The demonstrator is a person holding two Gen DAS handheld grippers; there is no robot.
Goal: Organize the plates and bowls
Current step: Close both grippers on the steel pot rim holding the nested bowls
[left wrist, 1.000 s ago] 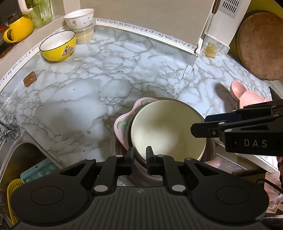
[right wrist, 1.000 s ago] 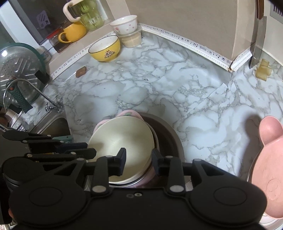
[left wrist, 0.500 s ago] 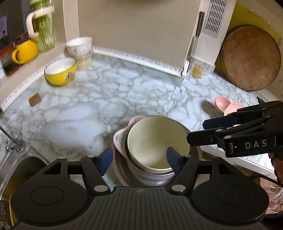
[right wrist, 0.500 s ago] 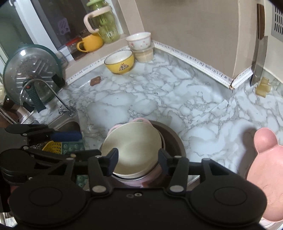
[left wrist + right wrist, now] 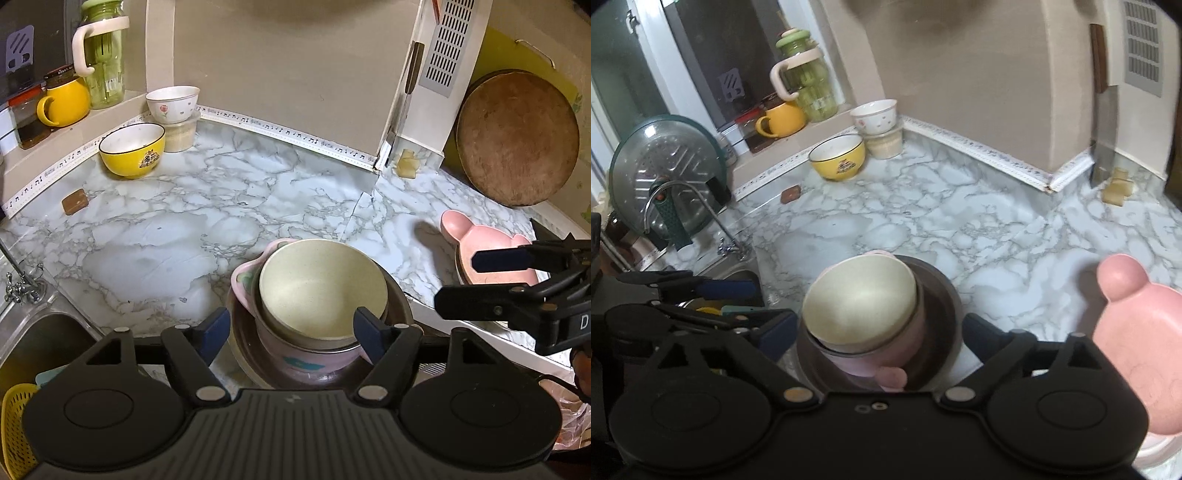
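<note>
Both grippers, left gripper (image 5: 291,334) and right gripper (image 5: 879,332), had just been opening and stood released, nothing pinched, with the cream bowl (image 5: 323,291) stacked just ahead between their fingers.

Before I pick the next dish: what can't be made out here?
- Base of the cream bowl and what lies beneath the pink bowl: left wrist view, hidden by nesting.
- Pink bear plate: right wrist view, cut off by the edge; left view, behind the right gripper.
- Sink contents: cut off, blocked by the left gripper.
</note>
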